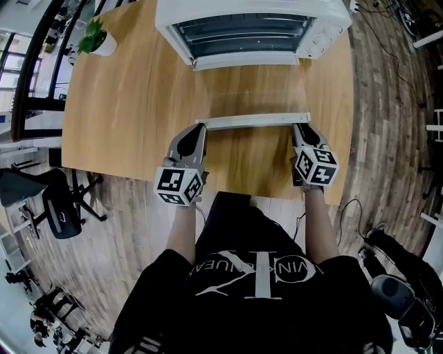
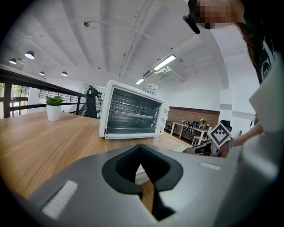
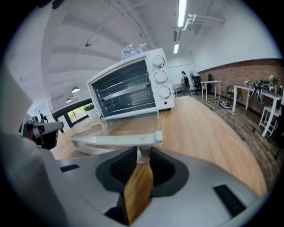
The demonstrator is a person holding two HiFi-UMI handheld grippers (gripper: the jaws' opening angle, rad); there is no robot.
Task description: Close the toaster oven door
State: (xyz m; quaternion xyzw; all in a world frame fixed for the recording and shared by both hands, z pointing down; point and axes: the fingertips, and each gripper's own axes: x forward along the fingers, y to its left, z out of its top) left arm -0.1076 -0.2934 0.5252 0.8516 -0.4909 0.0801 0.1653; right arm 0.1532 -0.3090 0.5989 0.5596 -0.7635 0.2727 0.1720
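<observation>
Head view steeply down; gripper views low, forward; toaster oven (image 1: 252, 31) shared

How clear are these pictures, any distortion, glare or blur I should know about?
Head view: fisheye bows the table edges; toaster oven evenly lit. Left gripper view: dark corners, left gripper soft near the lens, oven sharp. Right gripper view: ceiling lights glare; door handle crisp.
</observation>
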